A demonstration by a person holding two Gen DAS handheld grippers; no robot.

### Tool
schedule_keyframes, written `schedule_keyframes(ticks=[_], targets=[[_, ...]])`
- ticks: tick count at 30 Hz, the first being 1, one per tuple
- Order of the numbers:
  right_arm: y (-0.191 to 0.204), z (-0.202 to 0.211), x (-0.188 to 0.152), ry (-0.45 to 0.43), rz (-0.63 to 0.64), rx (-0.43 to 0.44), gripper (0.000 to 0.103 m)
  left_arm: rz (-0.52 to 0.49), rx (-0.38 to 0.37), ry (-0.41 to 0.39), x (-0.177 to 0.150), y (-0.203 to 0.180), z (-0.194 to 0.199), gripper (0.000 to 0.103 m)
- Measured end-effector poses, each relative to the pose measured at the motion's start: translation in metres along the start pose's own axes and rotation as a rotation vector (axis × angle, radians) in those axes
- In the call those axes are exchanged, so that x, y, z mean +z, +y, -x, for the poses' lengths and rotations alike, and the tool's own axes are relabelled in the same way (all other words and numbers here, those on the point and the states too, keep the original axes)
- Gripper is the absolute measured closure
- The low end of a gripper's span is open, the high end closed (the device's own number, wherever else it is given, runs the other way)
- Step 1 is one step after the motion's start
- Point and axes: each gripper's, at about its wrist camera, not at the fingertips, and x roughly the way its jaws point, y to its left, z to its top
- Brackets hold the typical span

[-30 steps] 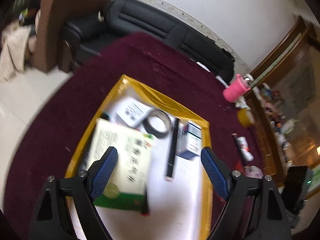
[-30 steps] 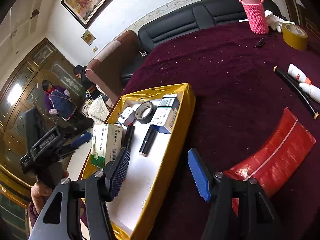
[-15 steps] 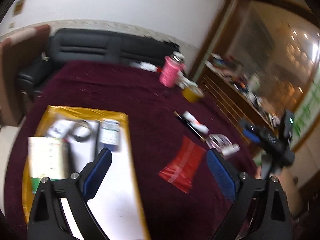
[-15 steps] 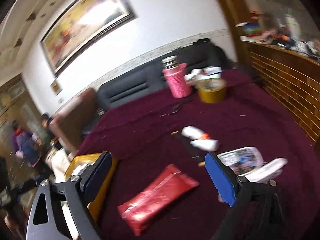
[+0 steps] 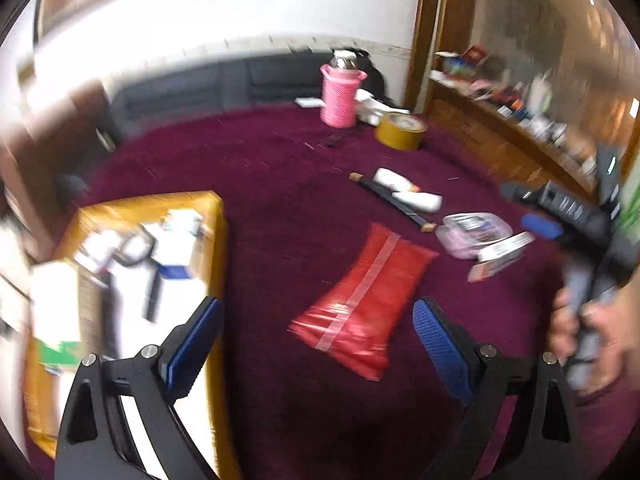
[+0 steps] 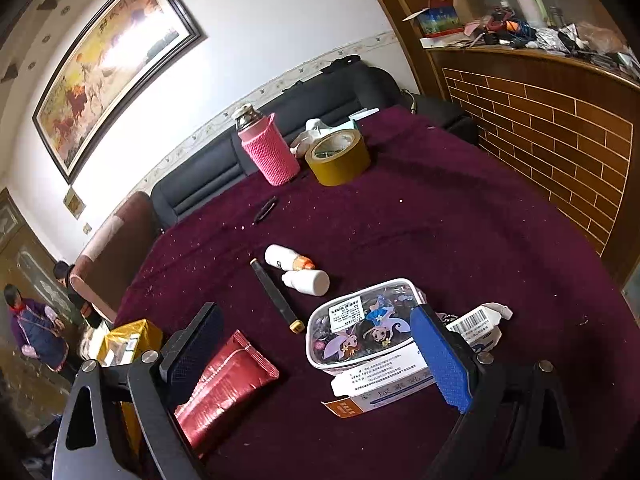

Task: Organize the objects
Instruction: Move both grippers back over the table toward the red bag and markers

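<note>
Right wrist view: right gripper (image 6: 316, 354) at the lower centre of the frame, jaws spread wide after just opening, nothing between the pads. Beyond them, on the maroon table (image 6: 460, 216), a clear cartoon-print pouch (image 6: 360, 330) overlaps a white medicine box (image 6: 384, 390). Red foil packet (image 6: 224, 386) lower left, partly behind the left finger. Two small white bottles (image 6: 298, 270) and a black pen (image 6: 276, 296) at centre. Pink-sleeved bottle (image 6: 270, 152) and brown tape roll (image 6: 338, 156) at upper centre.

Left wrist view, blurred: left gripper (image 5: 316, 354) likewise wide after just opening, empty, over the table with the red foil packet (image 5: 360, 300) between the fingers' lines. Yellow tray (image 5: 218, 232) at left holds boxes. A hand (image 5: 592, 332) grips the other tool at right.
</note>
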Motion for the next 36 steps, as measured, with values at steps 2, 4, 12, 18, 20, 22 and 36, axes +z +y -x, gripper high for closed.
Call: schedule_keyframes(ticks=[2, 4, 12, 18, 20, 22, 36], targets=[[0.001, -0.003, -0.004, -0.012, 0.011, -0.011, 0.006, -0.093, 0.120, -0.070, -0.005, -0.015, 0.010, 0.008], [0.002, -0.005, -0.009, -0.031, 0.023, -0.031, 0.006, -0.142, 0.198, -0.119, -0.011, -0.025, 0.020, 0.008], [-0.004, -0.004, -0.019, -0.105, 0.054, -0.094, 0.006, -0.115, 0.270, -0.117, -0.016, -0.024, 0.029, 0.008], [-0.004, -0.001, -0.019, -0.127, 0.072, -0.117, 0.006, -0.113, 0.295, -0.114, -0.019, -0.028, 0.026, 0.008], [-0.002, -0.002, -0.020, -0.122, 0.077, -0.116, 0.006, -0.111, 0.287, -0.108, -0.019, -0.029, 0.024, 0.008], [0.000, -0.003, -0.021, -0.121, 0.084, -0.124, 0.006, -0.114, 0.283, -0.101, -0.020, -0.030, 0.021, 0.008], [0.002, -0.014, -0.023, -0.071, 0.095, -0.117, 0.006, -0.073, 0.223, -0.037, -0.022, -0.027, 0.001, 0.008]])
